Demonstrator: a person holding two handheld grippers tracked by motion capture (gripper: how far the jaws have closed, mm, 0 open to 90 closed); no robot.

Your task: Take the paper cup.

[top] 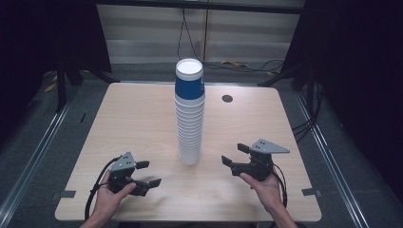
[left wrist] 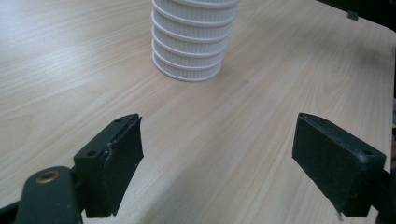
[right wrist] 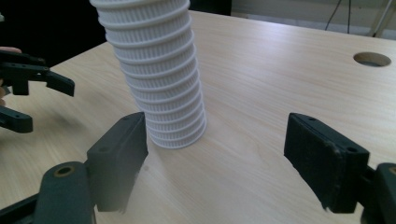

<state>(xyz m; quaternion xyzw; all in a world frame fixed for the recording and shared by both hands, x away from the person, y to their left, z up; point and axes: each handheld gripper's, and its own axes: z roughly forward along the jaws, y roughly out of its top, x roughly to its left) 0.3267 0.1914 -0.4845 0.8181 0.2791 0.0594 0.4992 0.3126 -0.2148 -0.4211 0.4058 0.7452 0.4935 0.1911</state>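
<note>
High view: tall stack of cups [top: 190, 114] stands upright near mid-table, white ribbed cups w/ a blue-banded one on top, open mouth up. Stack leans a touch, base on the wooden table [top: 138, 118], nearer my side than the far edge. Round cable hole [top: 227, 99] sits in the tabletop beyond and to the right of the stack.

Left gripper [top: 145, 173] is down by the near-left part of the table, held in the left hand [top: 110, 195], jaws spread wide, nothing btwn them. It's well apart from the stack, pointing roughly toward its base. Left gripper view confirms: both black jaws far apart over bare wood, stack base ahead and slightly left, no contact.

Right gripper [top: 233, 154] is at the near-right, in the right hand [top: 266, 187], grey three-cornered plate on top. Jaws parted at a medium-wide gap, empty. It's near the stack's lower part but not touching. Right gripper view: stack [right wrist: 159, 79] rises just past the left-side jaw, base sitting btwn the jaw lines but further out, pads clear of it. Left gripper [right wrist: 28, 95] shows at that view's left edge, also open.
</note>
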